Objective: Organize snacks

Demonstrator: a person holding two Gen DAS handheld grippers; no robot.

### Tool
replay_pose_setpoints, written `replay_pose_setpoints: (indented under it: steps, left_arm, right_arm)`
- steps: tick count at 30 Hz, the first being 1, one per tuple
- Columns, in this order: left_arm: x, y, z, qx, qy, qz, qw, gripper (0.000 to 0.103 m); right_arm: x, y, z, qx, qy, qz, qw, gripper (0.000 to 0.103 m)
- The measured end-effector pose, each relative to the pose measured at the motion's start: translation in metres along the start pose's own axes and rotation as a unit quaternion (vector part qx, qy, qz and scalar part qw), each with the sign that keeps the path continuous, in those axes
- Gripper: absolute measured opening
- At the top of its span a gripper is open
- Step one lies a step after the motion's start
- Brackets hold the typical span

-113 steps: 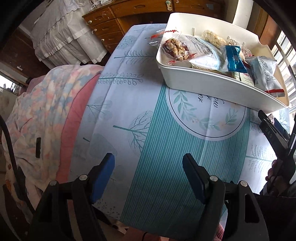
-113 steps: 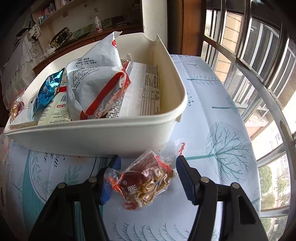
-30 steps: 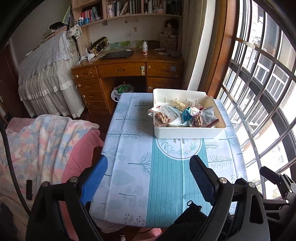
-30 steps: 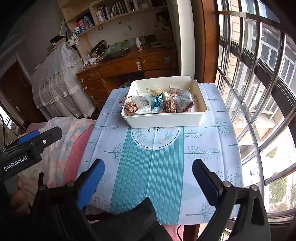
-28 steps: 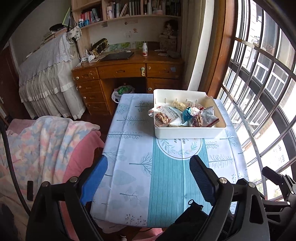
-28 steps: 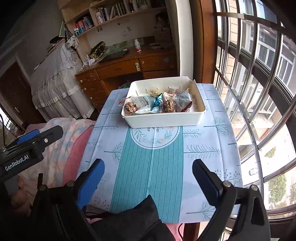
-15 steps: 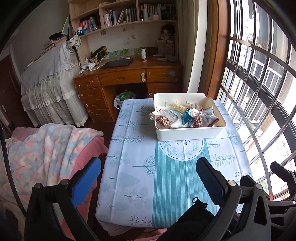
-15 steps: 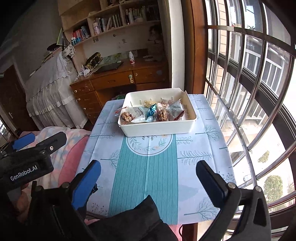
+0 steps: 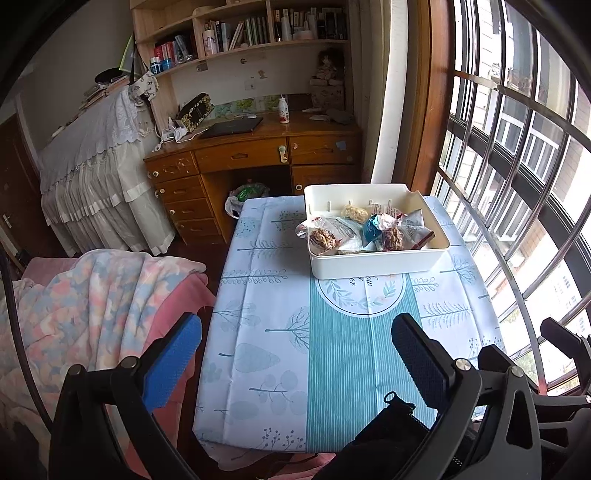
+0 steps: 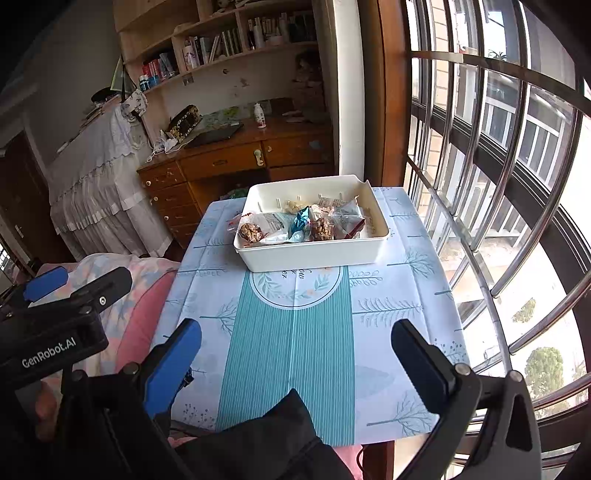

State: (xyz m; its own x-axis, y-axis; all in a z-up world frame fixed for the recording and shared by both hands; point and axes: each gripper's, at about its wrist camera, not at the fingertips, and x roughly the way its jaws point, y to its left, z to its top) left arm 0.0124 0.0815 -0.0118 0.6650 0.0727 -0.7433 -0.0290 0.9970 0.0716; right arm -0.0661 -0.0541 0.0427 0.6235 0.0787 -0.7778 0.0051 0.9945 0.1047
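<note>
Left hand-held gripper (image 9: 295, 365) jaws wide apart, nothing between them, held back off the near edge of the table (image 9: 258, 332). Right hand-held gripper (image 10: 295, 360) same: jaws spread, empty, over the near table edge. Table has a light blue tree-print cloth with a teal striped center band and a round leaf emblem (image 10: 295, 288). White bin (image 10: 314, 254) sits at the far end, partly on the emblem; snacks (image 10: 299, 223) all inside it, bunched toward the front wall, one nut pack (image 9: 323, 238) leaning at the left rim. Pastel blanket (image 9: 74, 302) left of the table. Wooden desk (image 9: 251, 158) behind, bookshelf (image 9: 240, 33) above it. Barred window (image 10: 498, 184) along the right.
</note>
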Motion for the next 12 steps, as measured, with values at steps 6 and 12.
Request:
replay_pose_setpoints:
  steps: [6,12]
  left_arm:
    - [0.0002,-0.0001,0.0005,0.001,-0.001,-0.001,1.0,0.102]
    - [0.0002,-0.0004,0.0002,0.001,0.0,-0.002,1.0,0.102]
  right_arm:
    - [0.0011,0.0014,-0.0016,0.001,0.003,-0.001,1.0,0.103]
    - [0.0014,0.0023,-0.002,0.001,0.004,-0.002,1.0,0.103]
